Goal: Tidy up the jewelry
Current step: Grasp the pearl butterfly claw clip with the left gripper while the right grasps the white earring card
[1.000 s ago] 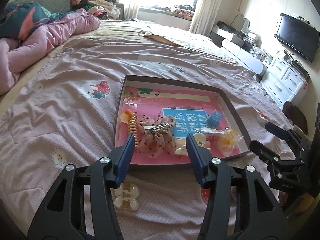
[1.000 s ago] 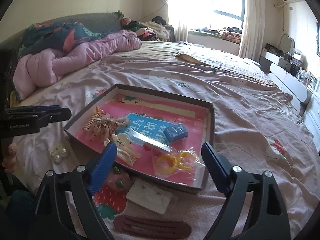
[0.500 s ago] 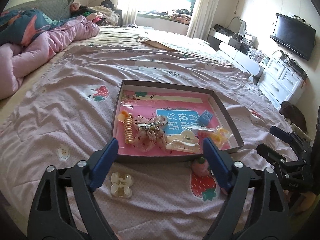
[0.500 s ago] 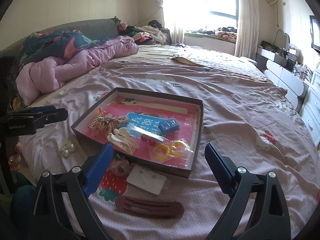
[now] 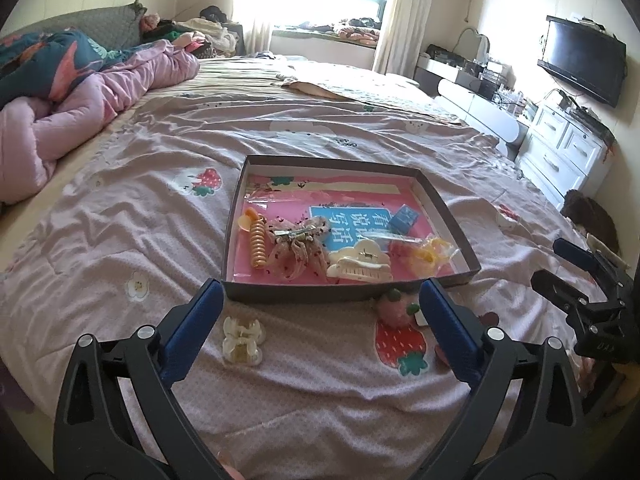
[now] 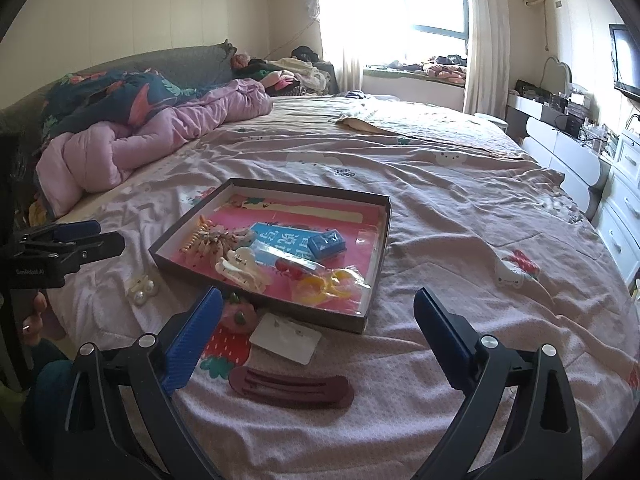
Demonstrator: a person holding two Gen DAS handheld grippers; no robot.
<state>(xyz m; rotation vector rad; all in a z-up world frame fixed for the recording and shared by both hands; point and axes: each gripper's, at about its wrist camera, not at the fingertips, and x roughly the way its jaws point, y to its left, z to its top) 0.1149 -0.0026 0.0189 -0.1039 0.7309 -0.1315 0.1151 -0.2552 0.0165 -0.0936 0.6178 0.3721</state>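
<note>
Bedroom; pink printed bed [image 5: 120, 240] carries a shallow dark tray [image 5: 448, 204]. Inside the tray: coil hair tie [image 5: 258, 246], lace bow clip [image 5: 298, 250], cream claw clip [image 5: 358, 266], blue box [image 5: 406, 219], bagged yellow rings [image 5: 430, 254]. Outside, near edge: small pearl clip [image 5: 242, 340], pink strawberry piece [image 5: 394, 308], white card [image 6: 286, 338], maroon barrette [image 6: 292, 390]. Left gripper [image 5: 320, 334] fingers have just spread wide, released, nothing between; it sits farther back from the tray than a second ago. Right gripper [image 6: 318, 340] likewise released, empty.
</note>
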